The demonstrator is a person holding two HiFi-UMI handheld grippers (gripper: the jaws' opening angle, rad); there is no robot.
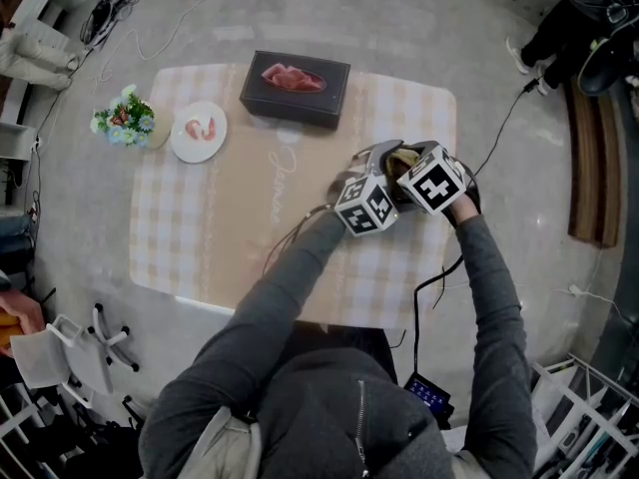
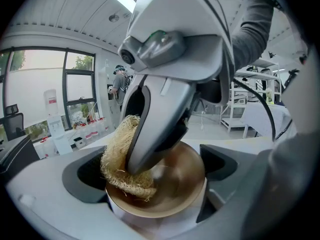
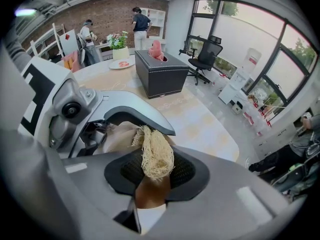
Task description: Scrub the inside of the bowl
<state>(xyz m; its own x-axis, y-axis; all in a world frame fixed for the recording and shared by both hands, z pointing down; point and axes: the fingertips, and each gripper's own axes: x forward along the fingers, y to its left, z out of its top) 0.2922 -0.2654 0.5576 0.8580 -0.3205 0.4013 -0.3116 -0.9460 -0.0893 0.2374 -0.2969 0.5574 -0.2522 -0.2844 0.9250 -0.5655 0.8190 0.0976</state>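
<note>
A rounded table [image 1: 200, 238] covered with a beige and white checked cloth is seen from above, and both grippers are held over its right part, close together. A black rectangular box [image 1: 295, 90] with something pink on its lid is set on the far side of the table, beyond the grippers and to their left. The left gripper [image 2: 156, 186] is closed on a glossy brown round bowl [image 2: 182, 176], whose rim is pressed between the two dark pads, with the bowl's opening turned up towards the other gripper. The right gripper [image 3: 156, 173] is brought down into the bowl from above, and its jaws are clamped on a pale yellow, fibrous loofah scrubber [image 3: 156, 156], which is pinched between the ribbed black pads. The scrubber is pressed against the inner wall of the bowl, on the side next to the left gripper's left pad. A white round plate [image 1: 198, 131] carrying something pink is placed well to the left of both grippers, and a small bunch of white and green flowers [image 1: 124, 118] is set just beyond it, further left.
</note>
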